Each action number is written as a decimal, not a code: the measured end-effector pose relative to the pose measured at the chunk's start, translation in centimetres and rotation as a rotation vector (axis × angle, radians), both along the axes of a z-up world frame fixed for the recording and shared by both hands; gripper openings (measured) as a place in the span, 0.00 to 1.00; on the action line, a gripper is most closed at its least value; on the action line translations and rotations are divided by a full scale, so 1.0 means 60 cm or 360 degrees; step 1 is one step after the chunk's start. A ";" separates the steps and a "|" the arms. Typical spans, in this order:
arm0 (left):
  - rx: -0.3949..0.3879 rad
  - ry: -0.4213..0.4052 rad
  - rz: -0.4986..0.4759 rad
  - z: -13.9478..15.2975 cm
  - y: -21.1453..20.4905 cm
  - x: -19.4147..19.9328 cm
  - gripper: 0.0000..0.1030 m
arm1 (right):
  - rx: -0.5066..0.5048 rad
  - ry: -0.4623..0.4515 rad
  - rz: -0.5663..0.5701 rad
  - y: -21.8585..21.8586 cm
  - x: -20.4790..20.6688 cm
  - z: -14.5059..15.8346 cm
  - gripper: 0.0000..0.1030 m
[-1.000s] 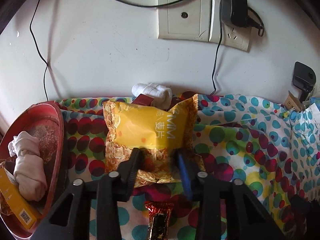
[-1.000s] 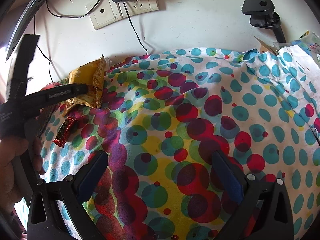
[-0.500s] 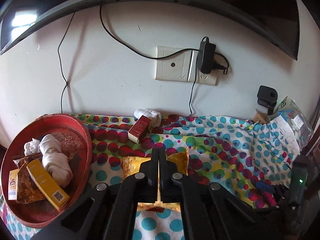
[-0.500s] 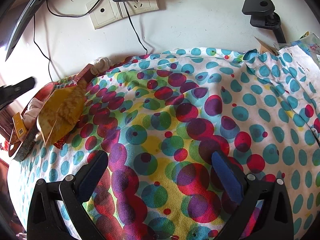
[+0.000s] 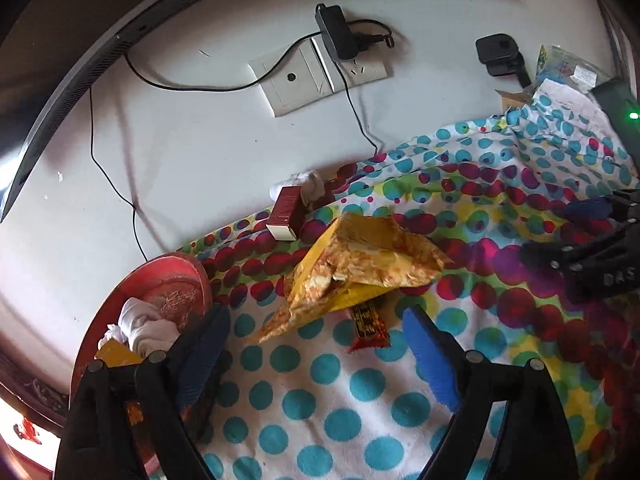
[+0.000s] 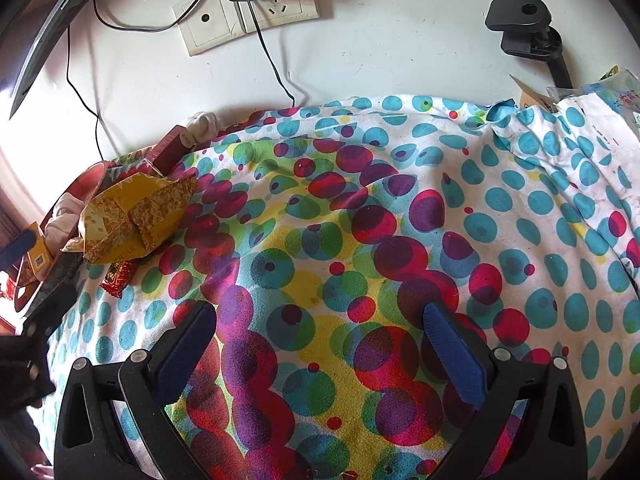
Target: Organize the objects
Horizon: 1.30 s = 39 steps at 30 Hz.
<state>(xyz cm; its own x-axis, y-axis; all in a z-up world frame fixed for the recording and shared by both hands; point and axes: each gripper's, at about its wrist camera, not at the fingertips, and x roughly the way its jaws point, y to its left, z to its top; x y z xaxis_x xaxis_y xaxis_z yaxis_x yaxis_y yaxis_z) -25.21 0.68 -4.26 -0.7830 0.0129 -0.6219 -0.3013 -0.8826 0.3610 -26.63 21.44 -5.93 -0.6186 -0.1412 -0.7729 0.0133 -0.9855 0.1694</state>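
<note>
Snack packet [image 5: 352,268], yellow and gold and crumpled, sits at the centre of your left wrist view, just beyond the tips of your left gripper [image 5: 316,344]. Your jaws have just been opening and now stand wide apart, blue pads on either side of the lower frame, with nothing pressed between them; the packet is in line with the gap but past the tips, free of the pads, and whether it rests on the cloth you cannot tell. Under the packet's near edge a small red-wrapped bar [image 5: 368,326] pokes out onto the spotted cloth [image 5: 320,408]. At lower left, partly behind your left finger, the red tray [image 5: 168,276] holds a rolled white sock [image 5: 146,328] and a yellow box [image 5: 116,354]. Farther back, above the packet, a dark red carton [image 5: 286,216] leans by a second white sock [image 5: 308,186] against the wall, and higher still a wall socket [image 5: 320,74] carries a black adapter [image 5: 336,38].

In your right wrist view, your right gripper [image 6: 320,340] is spread wide over bare spotted cloth, holding nothing. The packet shows at the left edge of that frame, middle height, well apart from those fingers. At the right edge of the left view you see that same gripper, dark with a blue pad.
</note>
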 end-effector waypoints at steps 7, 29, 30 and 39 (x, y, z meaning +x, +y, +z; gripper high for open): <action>-0.0045 -0.0112 -0.0022 -0.032 0.026 -0.110 0.88 | -0.0020 0.0005 -0.0001 0.000 -0.001 0.001 1.00; 0.0286 -0.0117 0.0193 -0.017 -0.003 -0.135 0.27 | -0.0010 0.0002 0.0003 0.000 -0.002 0.001 1.00; 0.0298 -0.0106 0.0213 -0.015 -0.007 -0.131 0.27 | -0.0009 0.0002 0.0003 0.000 -0.002 0.001 1.00; 0.0437 -0.0032 0.0308 -0.005 -0.052 -0.090 0.25 | 0.0031 -0.0009 0.0002 -0.006 -0.003 -0.001 1.00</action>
<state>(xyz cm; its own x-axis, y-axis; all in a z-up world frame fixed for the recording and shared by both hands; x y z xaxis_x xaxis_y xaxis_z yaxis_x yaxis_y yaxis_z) -30.60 -2.44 -4.55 -0.7747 0.0344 -0.6314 -0.1231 -0.9876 0.0972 -26.80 21.08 -5.98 -0.6141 -0.1270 -0.7790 0.0137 -0.9885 0.1503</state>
